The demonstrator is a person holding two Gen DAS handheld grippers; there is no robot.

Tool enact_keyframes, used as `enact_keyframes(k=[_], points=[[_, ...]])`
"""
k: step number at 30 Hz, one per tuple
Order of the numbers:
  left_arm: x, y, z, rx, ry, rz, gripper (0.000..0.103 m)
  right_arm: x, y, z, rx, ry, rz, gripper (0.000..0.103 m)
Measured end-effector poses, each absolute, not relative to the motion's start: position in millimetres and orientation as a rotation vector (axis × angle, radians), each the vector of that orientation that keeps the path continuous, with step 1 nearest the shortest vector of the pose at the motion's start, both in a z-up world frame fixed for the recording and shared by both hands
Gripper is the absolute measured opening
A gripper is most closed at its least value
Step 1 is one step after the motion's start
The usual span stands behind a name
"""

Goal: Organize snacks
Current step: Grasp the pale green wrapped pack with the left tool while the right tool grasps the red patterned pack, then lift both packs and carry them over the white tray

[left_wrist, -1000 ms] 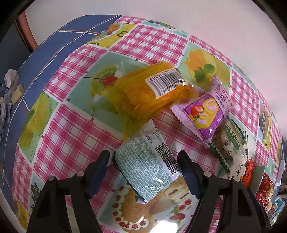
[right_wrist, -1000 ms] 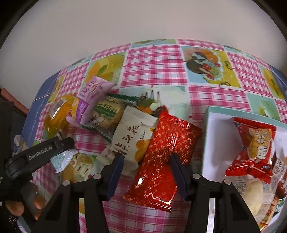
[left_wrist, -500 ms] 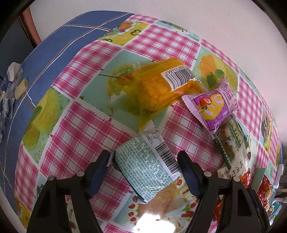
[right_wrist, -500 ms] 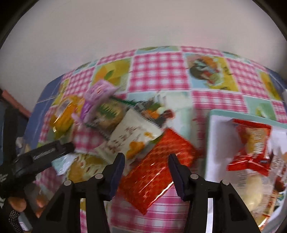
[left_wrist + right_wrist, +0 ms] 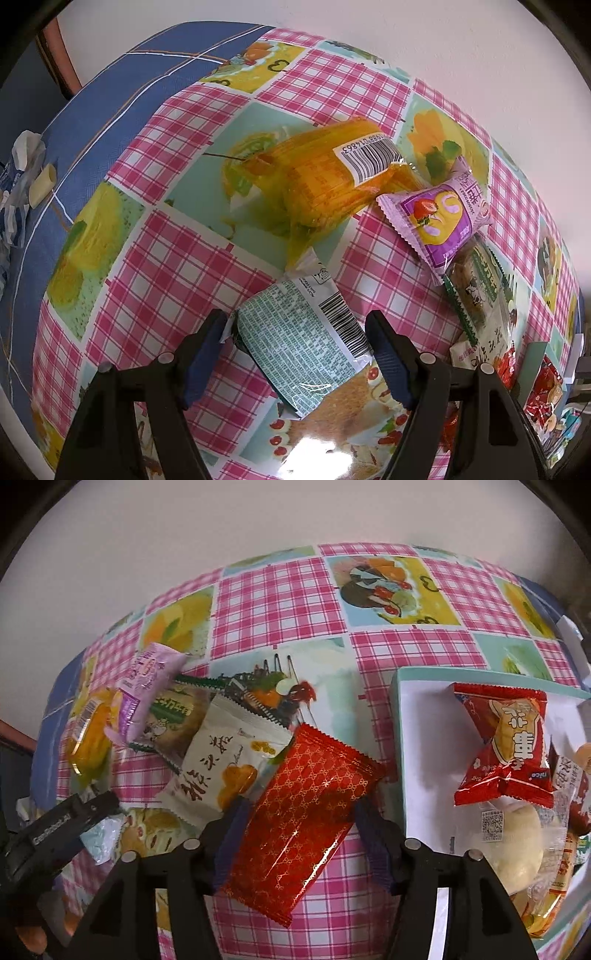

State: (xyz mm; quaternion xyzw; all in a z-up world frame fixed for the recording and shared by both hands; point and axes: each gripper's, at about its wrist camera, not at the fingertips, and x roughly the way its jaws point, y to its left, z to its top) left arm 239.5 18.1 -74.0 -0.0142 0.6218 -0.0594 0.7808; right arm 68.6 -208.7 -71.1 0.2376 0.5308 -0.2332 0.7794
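Covering the whole tabletop: a glossy oilcloth (image 5: 277, 602) in pink check with fruit and cake pictures. At its right side, a shallow white rectangular tray with a teal rim (image 5: 421, 738), loaded with a red twist-ended snack bag (image 5: 506, 746) and, nearer the camera, a pale round bun in clear wrap (image 5: 517, 842).

Just left of the tray, pointing steeply down, the right gripper (image 5: 299, 812). Jaws partly apart and just been opening; straddles a flat red foil packet with a gold lattice print (image 5: 314, 775), which lies tilted on the oilcloth with its upper corner close to the tray's rim. Pads at the packet's two long edges, no squeeze showing.

Well left of the tray, the left gripper (image 5: 295, 332), also aimed downward. Jaws a good way apart and closed on a pale green printed packet with a barcode (image 5: 295, 343), one blue pad against each side.

Between that packet and the tray, a loose heap of snacks:
- farthest from the tray, a clear orange wrapper with a barcode label (image 5: 325, 177)
- against it on the tray side, a purple strawberry-print sachet (image 5: 439, 218)
- partly under the sachet, a clear pack with green zigzag edges (image 5: 476, 291)
- closest to the tray, touching the red foil packet, a white sachet with black brush lettering (image 5: 221, 771)
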Motion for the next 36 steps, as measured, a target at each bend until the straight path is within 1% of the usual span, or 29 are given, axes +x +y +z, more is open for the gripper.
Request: enact_keyframes(k=[3,4,12,18,19,21,25,31,36], points=[[239.9,19.4,-74.4,-0.030,1.343,-0.125,0.078,74.4,-206.7,-75.8,0.497,1.163,-0.516,0.066],[240.6,20.4,-75.1,-0.028,1.343,-0.125,0.078,78.0,-205.1,-78.0,0.493,1.164,-0.516,0.068],[240.4,23.3,-75.9,-0.013,1.341,-0.126,0.078,92.6,-187.2,-87.8,0.384,1.185,-0.533,0.069],[238.6,18.3,-76.1,0.021,1.335,-0.129,0.078,88.6,-183.4,-87.9,0.370,1.182,-0.521,0.069],[237.8,17.2,-76.2,0.025,1.335,-0.131,0.077,84.1,-183.9,-87.8,0.368,1.180,-0.517,0.069],[236.0,14.4,-75.6,0.033,1.334,-0.139,0.073,80.6,-180.8,-86.8,0.362,1.179,-0.510,0.069],[231.2,7.6,-74.5,0.040,1.340,-0.156,0.071,64.9,-173.9,-85.3,0.353,1.179,-0.494,0.068],[223.9,4.8,-74.1,0.037,1.347,-0.171,0.069,47.8,-162.0,-87.2,0.350,1.161,-0.490,0.058],[210.8,2.6,-75.7,0.045,1.350,-0.176,0.068,27.0,-155.3,-87.6,0.331,1.139,-0.488,0.054]])
